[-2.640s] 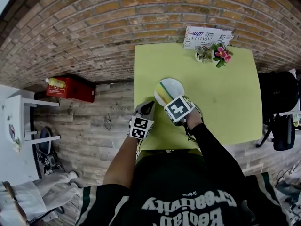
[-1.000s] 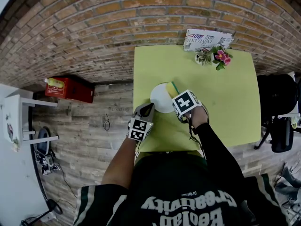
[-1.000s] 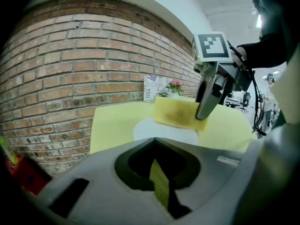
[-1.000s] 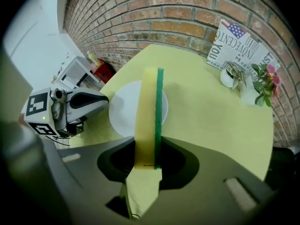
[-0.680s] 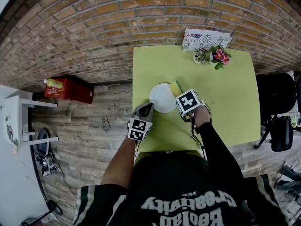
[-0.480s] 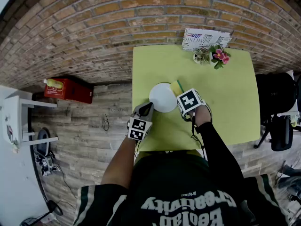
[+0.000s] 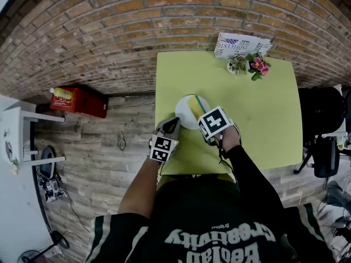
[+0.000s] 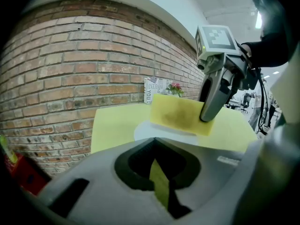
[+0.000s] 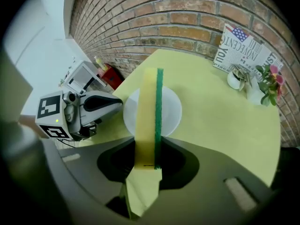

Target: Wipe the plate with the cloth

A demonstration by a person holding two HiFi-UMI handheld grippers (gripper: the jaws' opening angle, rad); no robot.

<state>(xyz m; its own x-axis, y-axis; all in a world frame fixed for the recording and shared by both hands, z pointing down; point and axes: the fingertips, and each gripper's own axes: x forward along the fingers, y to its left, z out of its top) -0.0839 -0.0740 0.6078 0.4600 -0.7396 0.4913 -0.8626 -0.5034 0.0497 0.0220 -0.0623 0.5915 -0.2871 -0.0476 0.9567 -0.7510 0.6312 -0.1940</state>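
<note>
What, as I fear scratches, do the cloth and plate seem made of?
The cloth: seemingly foam sponge, matte yellow slab with thin green scouring layer along one face. The plate: smooth, plain white, probably glazed ceramic, though plastic can't be excluded.

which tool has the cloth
The right tool, shut on the yellow-and-green cloth over the plate; the left tool holds nothing.

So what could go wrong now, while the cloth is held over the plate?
1. The plate lies near the table's left edge, and the left gripper sits beside it without gripping it; a wipe toward that edge might slide it off.
2. The right gripper pinches the cloth by one end, standing on its thin edge, so pressing down may bend it or twist it loose.
</note>
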